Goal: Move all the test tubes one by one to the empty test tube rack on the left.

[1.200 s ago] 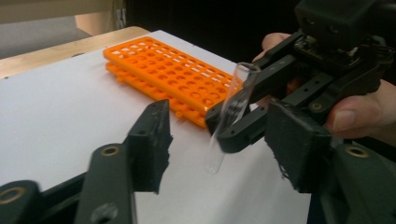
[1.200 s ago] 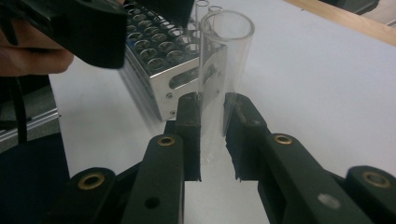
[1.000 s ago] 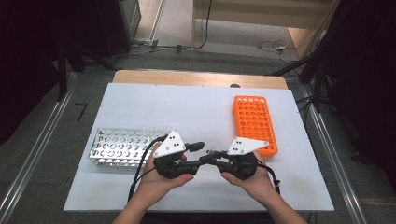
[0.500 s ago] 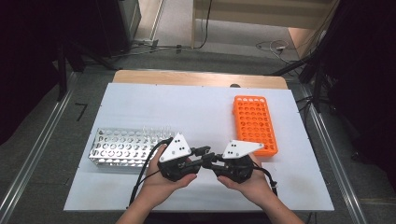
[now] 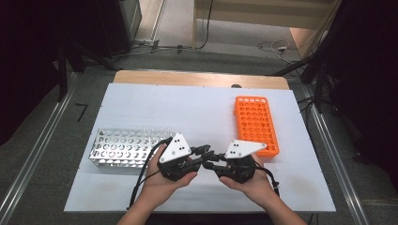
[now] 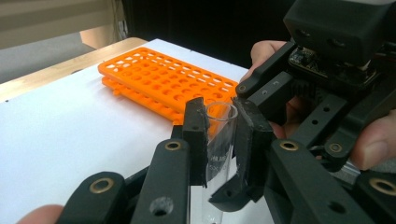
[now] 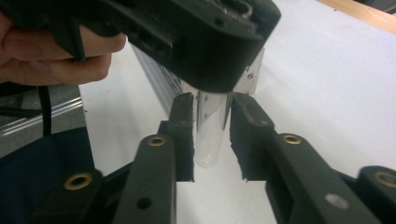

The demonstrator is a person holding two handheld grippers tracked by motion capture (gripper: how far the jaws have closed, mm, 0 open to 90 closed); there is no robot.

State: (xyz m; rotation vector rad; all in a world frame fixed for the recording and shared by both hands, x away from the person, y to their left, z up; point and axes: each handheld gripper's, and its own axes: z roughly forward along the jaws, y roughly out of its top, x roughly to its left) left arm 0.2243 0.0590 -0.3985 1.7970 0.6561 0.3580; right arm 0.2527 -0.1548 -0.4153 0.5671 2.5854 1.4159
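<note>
Up close, left gripper [image 6: 219,140] fingers clench a glass tube [image 6: 219,135]; right gripper [image 7: 212,135] fingers just loosened around it.

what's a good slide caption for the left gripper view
Left gripper clamps a clear test tube beside the orange rack.

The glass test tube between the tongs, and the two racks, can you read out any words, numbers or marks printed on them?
No readable text anywhere.
Glass test tube: faint pale marks on its wall in the left gripper view, too blurred to read.
Orange rack: bare holes, no legible label.
Metal rack: no lettering visible.
Grey three-cornered plates on the grippers: dark dots, no writing.
</note>
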